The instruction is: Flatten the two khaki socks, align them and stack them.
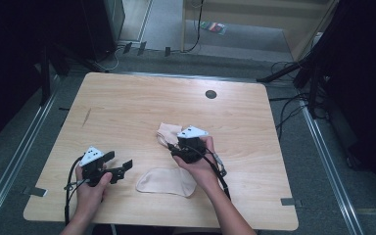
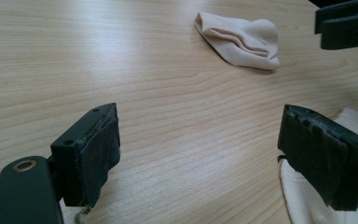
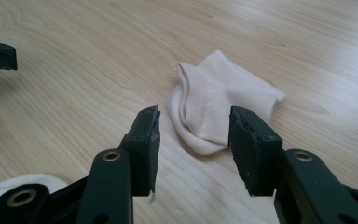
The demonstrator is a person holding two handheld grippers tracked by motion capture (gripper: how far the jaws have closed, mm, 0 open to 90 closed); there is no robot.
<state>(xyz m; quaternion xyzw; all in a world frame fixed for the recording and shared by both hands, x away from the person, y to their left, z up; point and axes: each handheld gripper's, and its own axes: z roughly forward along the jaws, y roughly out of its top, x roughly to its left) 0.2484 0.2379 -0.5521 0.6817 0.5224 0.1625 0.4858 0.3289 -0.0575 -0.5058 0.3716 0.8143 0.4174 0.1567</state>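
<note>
The right gripper [image 3: 193, 135] hangs with its jaws half spread and nothing between them, just short of the crumpled sock [image 3: 219, 102] on the tabletop [image 3: 74, 70]. The flat sock [image 1: 166, 181] lies just behind that gripper, beside the wide-spread, empty left gripper [image 2: 198, 154].

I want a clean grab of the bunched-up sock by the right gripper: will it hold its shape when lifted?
Probably not. The bunched sock is thin knit lying in soft folds, so it should droop and unfold. It looks light, and a push would likely slide or crumple it on the smooth table.
</note>
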